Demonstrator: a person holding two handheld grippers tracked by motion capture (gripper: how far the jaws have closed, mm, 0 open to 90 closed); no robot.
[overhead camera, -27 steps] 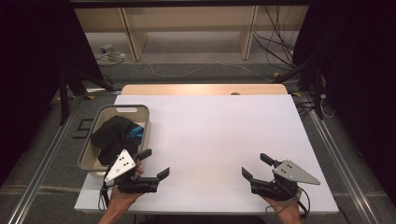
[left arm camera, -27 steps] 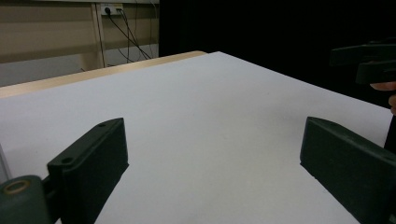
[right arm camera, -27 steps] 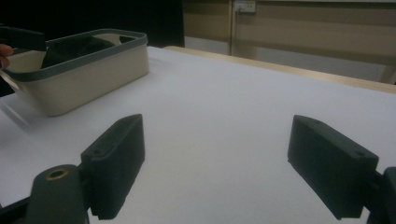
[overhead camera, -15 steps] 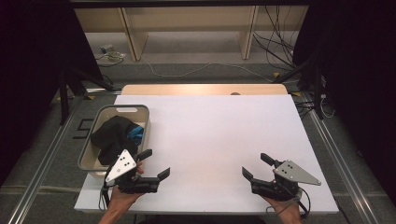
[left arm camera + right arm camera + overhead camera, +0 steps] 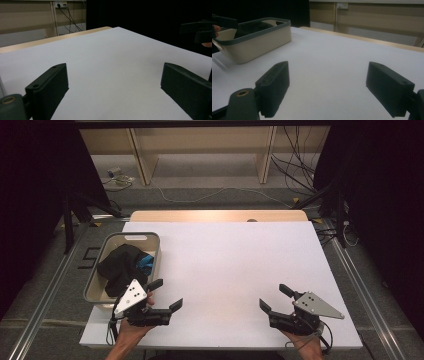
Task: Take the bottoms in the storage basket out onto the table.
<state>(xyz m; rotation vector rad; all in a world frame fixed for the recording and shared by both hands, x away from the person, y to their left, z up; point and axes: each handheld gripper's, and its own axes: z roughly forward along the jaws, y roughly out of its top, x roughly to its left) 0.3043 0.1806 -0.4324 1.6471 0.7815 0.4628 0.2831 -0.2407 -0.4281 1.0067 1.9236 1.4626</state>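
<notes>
From the high view the white worktop (image 5: 235,270) lies bare across its middle, with a cream bin (image 5: 102,280) standing at its left edge and holding a heap of black cloth (image 5: 120,267) with a bit of blue fabric (image 5: 146,261) tucked against its right side. The left hand-held gripper (image 5: 165,294) sits at the near left corner, just beside the bin's near end, its jaws spread wide with nothing between them and aimed out over the white surface. The right hand-held gripper (image 5: 274,299) rests at the near right, well apart from the bin, jaws likewise spread and empty. A hand grips each tool from the bottom edge. The left gripper view looks along its own two black jaws, far apart, over plain white surface toward the wooden back edge (image 5: 50,40); here the bin is out of frame, but the other gripper's dark fingers (image 5: 197,31) poke in at the far right. The right gripper view gives what the overhead cannot: the bin's side wall (image 5: 257,45) seen from low down, cream with a grey rim, and dark cloth just peeking above that rim, though the blue piece cannot be made out there. Its own jaws (image 5: 327,87) stand wide over bare white surface.
</notes>
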